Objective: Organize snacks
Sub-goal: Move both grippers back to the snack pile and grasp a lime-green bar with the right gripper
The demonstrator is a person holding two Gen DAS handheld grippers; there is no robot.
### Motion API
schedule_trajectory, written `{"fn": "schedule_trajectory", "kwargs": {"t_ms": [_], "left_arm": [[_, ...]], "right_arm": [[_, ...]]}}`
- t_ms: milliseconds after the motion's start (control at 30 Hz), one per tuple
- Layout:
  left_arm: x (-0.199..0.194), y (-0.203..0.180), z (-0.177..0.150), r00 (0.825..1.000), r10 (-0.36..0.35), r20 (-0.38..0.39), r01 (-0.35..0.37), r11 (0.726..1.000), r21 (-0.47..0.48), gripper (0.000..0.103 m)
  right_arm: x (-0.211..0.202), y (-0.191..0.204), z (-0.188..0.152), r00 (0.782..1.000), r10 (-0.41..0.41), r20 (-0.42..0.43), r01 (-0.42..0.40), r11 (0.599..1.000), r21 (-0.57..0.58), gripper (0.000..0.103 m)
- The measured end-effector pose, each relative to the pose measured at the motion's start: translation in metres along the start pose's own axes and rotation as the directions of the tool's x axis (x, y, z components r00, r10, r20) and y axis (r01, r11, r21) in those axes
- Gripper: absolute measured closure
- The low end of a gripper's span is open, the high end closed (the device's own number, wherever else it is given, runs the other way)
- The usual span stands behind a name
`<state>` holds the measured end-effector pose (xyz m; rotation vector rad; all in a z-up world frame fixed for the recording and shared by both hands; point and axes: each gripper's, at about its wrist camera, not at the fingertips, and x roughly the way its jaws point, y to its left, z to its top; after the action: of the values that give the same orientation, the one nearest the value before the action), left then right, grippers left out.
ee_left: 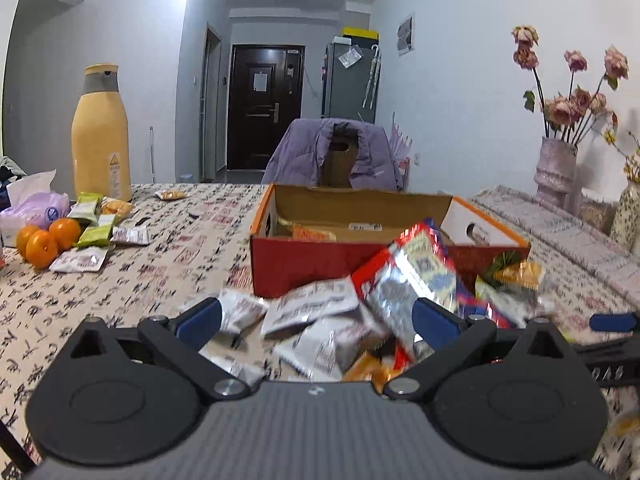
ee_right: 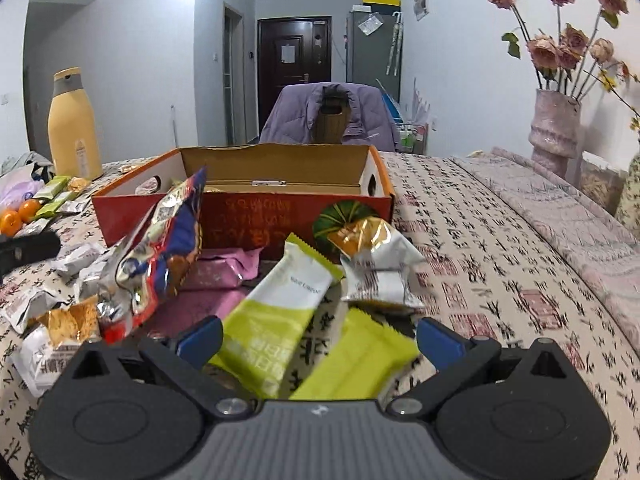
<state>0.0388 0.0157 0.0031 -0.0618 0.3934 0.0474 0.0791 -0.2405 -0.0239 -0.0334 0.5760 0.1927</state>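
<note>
An open red cardboard box (ee_left: 312,264) (ee_right: 256,216) stands mid-table with a few packets inside. A heap of snack packets lies in front of it. My left gripper (ee_left: 316,326) is open, its blue fingers spread around several white packets (ee_left: 312,308); a shiny red-and-blue bag (ee_left: 416,280) (ee_right: 160,248) leans by its right finger. My right gripper (ee_right: 320,338) is open over two green-and-white bars (ee_right: 280,320), with a white-and-gold packet (ee_right: 376,264) and a pink packet (ee_right: 224,272) just beyond. Nothing is held.
A yellow bottle (ee_left: 102,136) (ee_right: 74,128), oranges (ee_left: 48,240), green bars (ee_left: 94,224) and a tissue pack (ee_left: 34,208) sit at the left. A chair with a purple jacket (ee_left: 332,152) stands behind the table. Flower vases (ee_left: 554,172) (ee_right: 554,128) are at the right. Patterned tablecloth (ee_right: 480,260) lies bare right of the box.
</note>
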Motion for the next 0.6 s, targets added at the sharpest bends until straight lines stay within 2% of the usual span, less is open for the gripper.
{"fn": "schedule_trajectory", "kwargs": {"t_ms": [333,600], "left_arm": [[0.000,0.009,-0.014,0.999,-0.010,-0.049,0.008,1.000,-0.029,0.000],[0.001,0.010,-0.015,0.998,-0.015,-0.058,0.013,0.999,-0.035,0.000]], "right_arm": [[-0.004,-0.008,-0.004,1.000,-0.009,0.012,0.009,0.999,0.040,0.000],[-0.002,-0.018,-0.014,0.997,-0.076,-0.020,0.077,0.996,0.052,0.001]]}}
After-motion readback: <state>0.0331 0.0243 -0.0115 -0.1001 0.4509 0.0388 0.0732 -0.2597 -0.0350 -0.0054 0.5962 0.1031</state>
